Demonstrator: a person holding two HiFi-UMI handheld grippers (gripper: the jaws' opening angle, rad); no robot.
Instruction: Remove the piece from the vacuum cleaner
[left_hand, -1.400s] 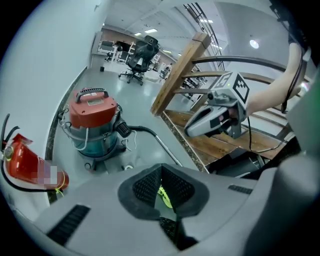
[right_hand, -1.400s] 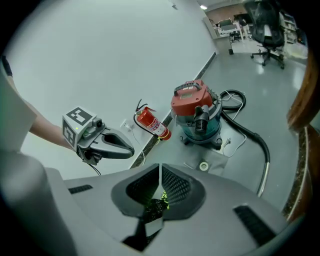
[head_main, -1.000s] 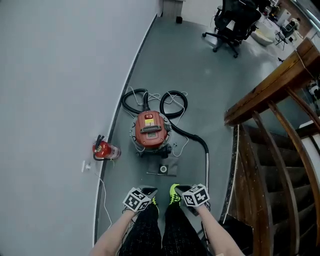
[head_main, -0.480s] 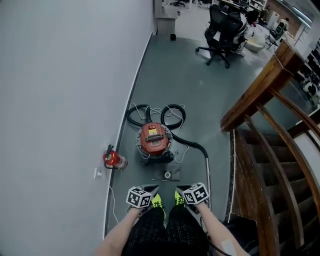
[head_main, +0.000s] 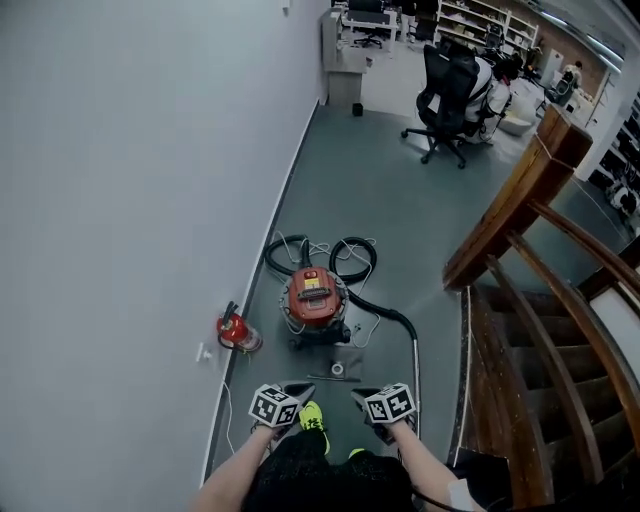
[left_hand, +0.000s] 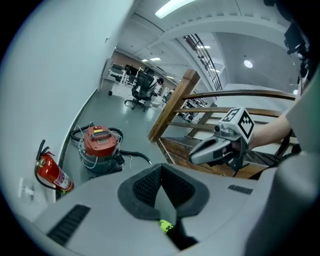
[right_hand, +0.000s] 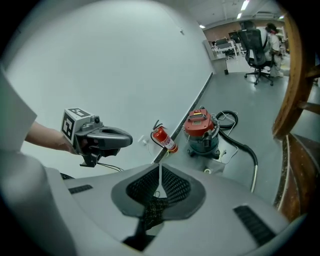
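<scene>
Vacuum (head_main: 315, 296): red-topped; on the floor near the wall, ahead of the person's feet; well apart from both grippers
Hose (head_main: 383, 303): black; runs from the vacuum to a metal tube (head_main: 415, 365) at the right; more loops lie behind the vacuum
Small part (head_main: 337, 369): a ring on a flat grey plate; on the floor just before the vacuum
Left gripper (head_main: 298, 389): jaws clenched, nothing between them
Right gripper (head_main: 364, 396): jaws clenched, empty; beside the left one
Extinguisher (head_main: 238, 332): red; at the wall, left of the vacuum
</scene>
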